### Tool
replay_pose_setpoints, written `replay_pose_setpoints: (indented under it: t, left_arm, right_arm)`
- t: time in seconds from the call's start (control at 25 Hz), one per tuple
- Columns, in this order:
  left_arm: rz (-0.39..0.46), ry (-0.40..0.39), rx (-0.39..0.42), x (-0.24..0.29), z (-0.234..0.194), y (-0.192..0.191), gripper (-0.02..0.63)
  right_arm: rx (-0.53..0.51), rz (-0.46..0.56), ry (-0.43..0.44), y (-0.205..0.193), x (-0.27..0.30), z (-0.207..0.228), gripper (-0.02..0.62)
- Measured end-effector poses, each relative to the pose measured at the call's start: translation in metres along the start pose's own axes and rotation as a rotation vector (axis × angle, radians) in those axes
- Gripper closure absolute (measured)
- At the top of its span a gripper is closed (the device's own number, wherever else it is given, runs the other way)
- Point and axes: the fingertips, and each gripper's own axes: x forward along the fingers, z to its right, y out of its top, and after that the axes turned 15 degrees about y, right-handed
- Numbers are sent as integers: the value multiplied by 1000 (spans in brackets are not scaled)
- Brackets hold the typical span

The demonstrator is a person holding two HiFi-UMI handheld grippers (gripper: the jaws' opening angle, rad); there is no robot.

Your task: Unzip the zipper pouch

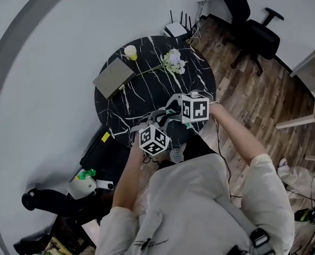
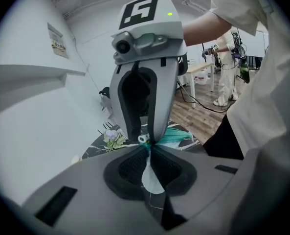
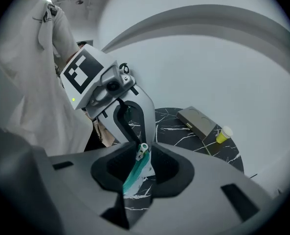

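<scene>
1. Over the near edge of the round black marble worktop (image 1: 146, 92), you have both tools meeting tip to tip, and the zipper pouch (image 3: 135, 177) is caught right between them.
2. Your left tool (image 2: 149, 142) is squeezed almost fully closed, and its pads pinch the pouch's pale fabric right beside the teal zipper.
3. Your right tool (image 3: 144, 147) has its jaws parted. The white zipper pull (image 3: 142, 151) and the teal zipper tape stand in the gap, but the pads are not pressing on them.
4. From the left gripper view, the right tool rears up directly ahead, its tips all but touching your left tool's tips at the pull.
5. More teal pouch trails out beyond the tips above the marble. I cannot tell whether it rests on the surface.
6. Farther back on the worktop, well apart from the pouch, you have a flat grey case (image 1: 113, 77), a yellow cup (image 1: 130, 52) and a sprig of pale flowers (image 1: 173, 61).
7. Beyond the worktop, a black office chair (image 1: 253, 33) stands on the wooden floor (image 1: 253, 100).
</scene>
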Motion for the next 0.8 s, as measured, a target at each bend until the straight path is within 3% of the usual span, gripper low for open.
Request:
replay_pose_setpoints:
  t: [0.16,0.4,0.8]
  left_arm:
    - [-16,-22,49,-2,5,-4,566]
    - [-39,-74,-92,-5,0,-11,566]
    - [-62,-102,-185,-7,-5,-12,566]
  right_arm:
    - [-1,-4,38,1,9,-4,511]
    - [-55,5,-26,7,12,-1,518]
    - [-134,-25,-55,12,9,-3,548]
